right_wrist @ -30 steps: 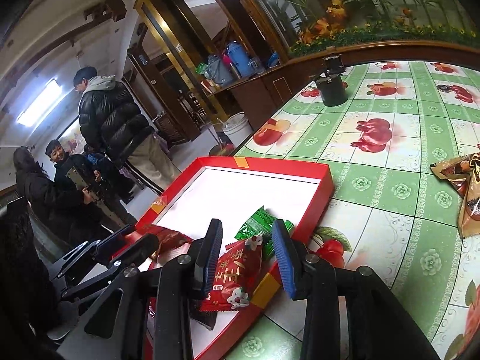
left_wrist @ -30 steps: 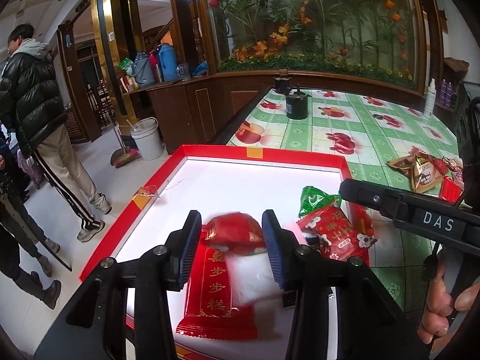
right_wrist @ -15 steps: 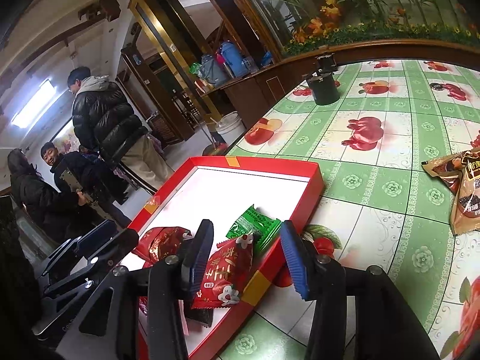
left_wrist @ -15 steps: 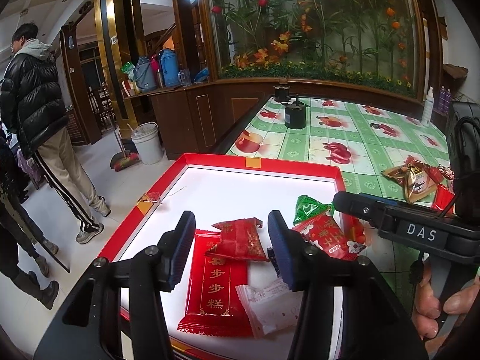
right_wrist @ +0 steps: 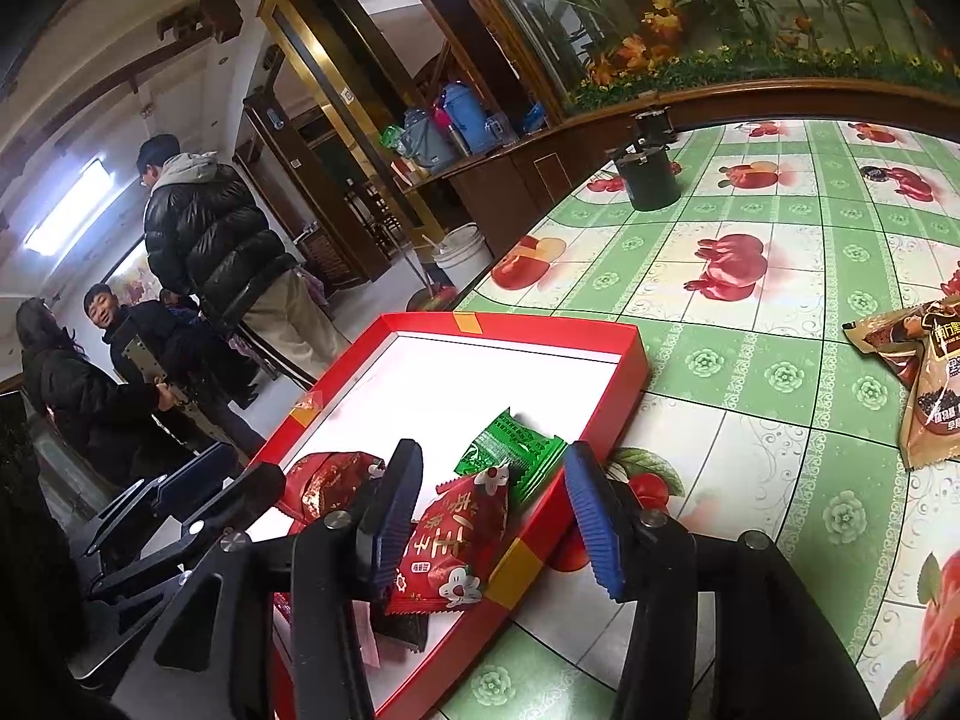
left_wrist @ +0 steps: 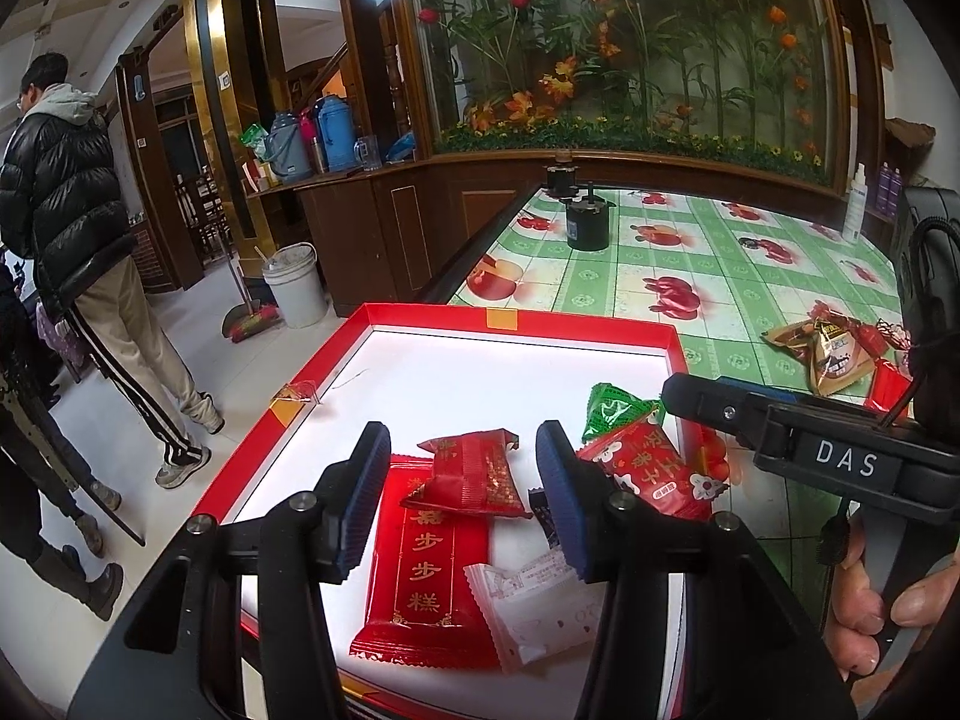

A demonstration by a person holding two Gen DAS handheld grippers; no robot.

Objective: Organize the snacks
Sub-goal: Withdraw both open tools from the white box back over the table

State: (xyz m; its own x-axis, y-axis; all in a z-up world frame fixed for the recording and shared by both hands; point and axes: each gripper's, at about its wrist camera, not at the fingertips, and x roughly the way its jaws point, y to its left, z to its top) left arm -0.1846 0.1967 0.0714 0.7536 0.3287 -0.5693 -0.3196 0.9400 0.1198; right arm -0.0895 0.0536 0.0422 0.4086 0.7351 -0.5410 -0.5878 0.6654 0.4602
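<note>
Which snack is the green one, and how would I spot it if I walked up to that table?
Find the shallow red box with the white floor at the corner of the green fruit-patterned tablecloth. Look along its right-hand wall: the small green foil packet lies there, partly under a red packet with white flowers. It is the only green wrapper; every other snack in the box is red or white.

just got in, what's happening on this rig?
A person holding a tool in each hand is sorting snack packets into a red tray at the table's edge. Both the left tool and the right tool are open above the tray, holding nothing. In the tray lie a small red packet on a long red packet, a white packet, a green packet and a red flowered packet. More snacks, including a brown packet, wait on the tablecloth.
</note>
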